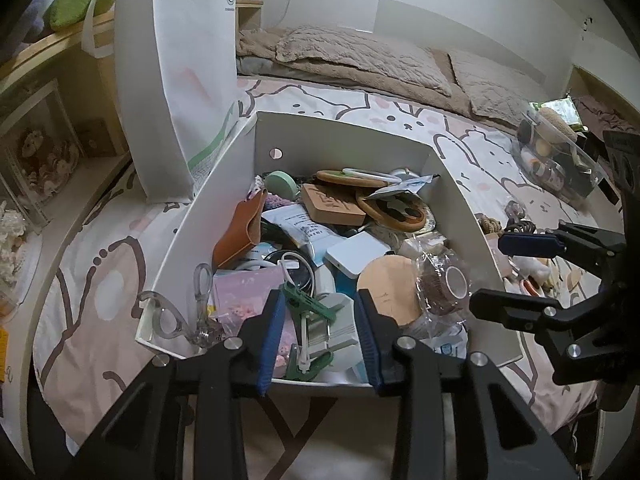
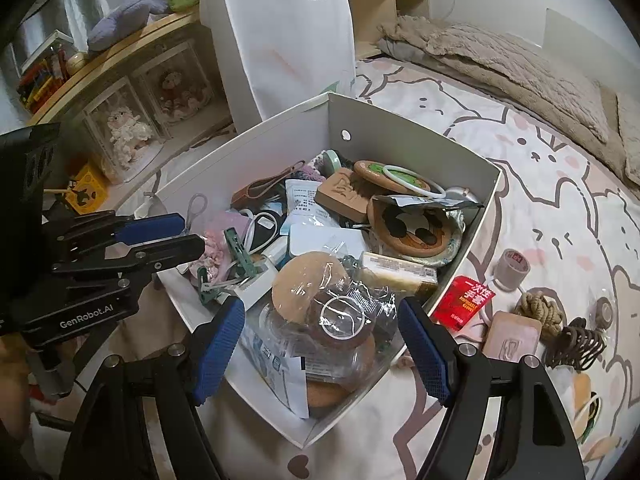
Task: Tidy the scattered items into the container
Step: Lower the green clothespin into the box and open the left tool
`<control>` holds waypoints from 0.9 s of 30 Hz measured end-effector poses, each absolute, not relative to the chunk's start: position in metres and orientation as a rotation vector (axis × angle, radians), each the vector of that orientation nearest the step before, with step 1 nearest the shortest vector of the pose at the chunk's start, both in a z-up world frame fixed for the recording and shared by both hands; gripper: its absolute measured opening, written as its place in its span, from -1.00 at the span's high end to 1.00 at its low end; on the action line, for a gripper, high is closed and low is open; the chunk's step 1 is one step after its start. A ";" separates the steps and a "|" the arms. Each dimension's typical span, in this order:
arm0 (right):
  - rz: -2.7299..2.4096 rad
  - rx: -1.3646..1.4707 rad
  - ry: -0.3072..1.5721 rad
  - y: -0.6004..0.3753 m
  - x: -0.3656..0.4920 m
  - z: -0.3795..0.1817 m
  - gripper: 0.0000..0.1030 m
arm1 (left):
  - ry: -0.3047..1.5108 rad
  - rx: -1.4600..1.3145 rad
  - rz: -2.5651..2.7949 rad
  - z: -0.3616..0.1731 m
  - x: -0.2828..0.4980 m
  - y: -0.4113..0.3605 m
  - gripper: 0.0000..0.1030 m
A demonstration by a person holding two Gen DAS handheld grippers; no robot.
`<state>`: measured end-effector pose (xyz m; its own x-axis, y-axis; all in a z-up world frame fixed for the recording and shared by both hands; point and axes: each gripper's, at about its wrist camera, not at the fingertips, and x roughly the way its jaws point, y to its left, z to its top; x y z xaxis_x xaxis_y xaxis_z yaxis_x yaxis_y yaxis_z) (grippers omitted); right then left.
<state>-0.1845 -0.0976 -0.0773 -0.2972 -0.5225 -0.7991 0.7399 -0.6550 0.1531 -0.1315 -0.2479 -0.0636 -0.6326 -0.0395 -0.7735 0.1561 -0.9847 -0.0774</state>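
Left gripper [image 1: 320,320]: blue-padded jaws parted a little, nothing pinched; directly under them, a green clip [image 1: 310,308] lies in the near corner of the white container [image 1: 352,140]. Its body reads "GenRobot.AI" in the right wrist view.

Right gripper [image 2: 322,344]: jaws wide apart, empty, above a clear-wrapped tape roll [image 2: 340,316] inside the container's near corner.

Just outside the container's wall, on the cartoon-print bedspread [image 2: 560,208]: red sachet [image 2: 464,300] with white Chinese characters, too small to read surely; pink soap-like block [image 2: 512,336]; dark hair claw [image 2: 572,346].

Behind the container: tall white bag [image 2: 280,40] bearing a round logo.
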 end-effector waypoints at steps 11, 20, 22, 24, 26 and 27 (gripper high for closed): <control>-2.038 1.101 0.303 -0.093 -0.177 -0.071 -0.53 | 0.215 1.264 -2.745 -0.055 -0.123 -0.244 0.32; -2.068 1.085 0.271 -0.081 -0.170 -0.061 -0.53 | 0.205 1.212 -2.753 -0.041 -0.109 -0.239 0.16; -2.076 1.078 0.271 -0.078 -0.168 -0.059 -0.53 | 0.199 1.194 -2.763 -0.037 -0.105 -0.237 -0.13; -2.085 1.069 0.270 -0.075 -0.165 -0.056 -0.53 | 0.183 1.185 -2.776 -0.034 -0.102 -0.233 -0.31; -2.092 1.063 0.261 -0.071 -0.162 -0.053 -0.53 | 0.173 1.169 -2.783 -0.032 -0.099 -0.230 -0.62; -2.096 1.060 0.258 -0.070 -0.161 -0.052 -0.54 | 0.170 1.157 -2.787 -0.030 -0.096 -0.228 -0.76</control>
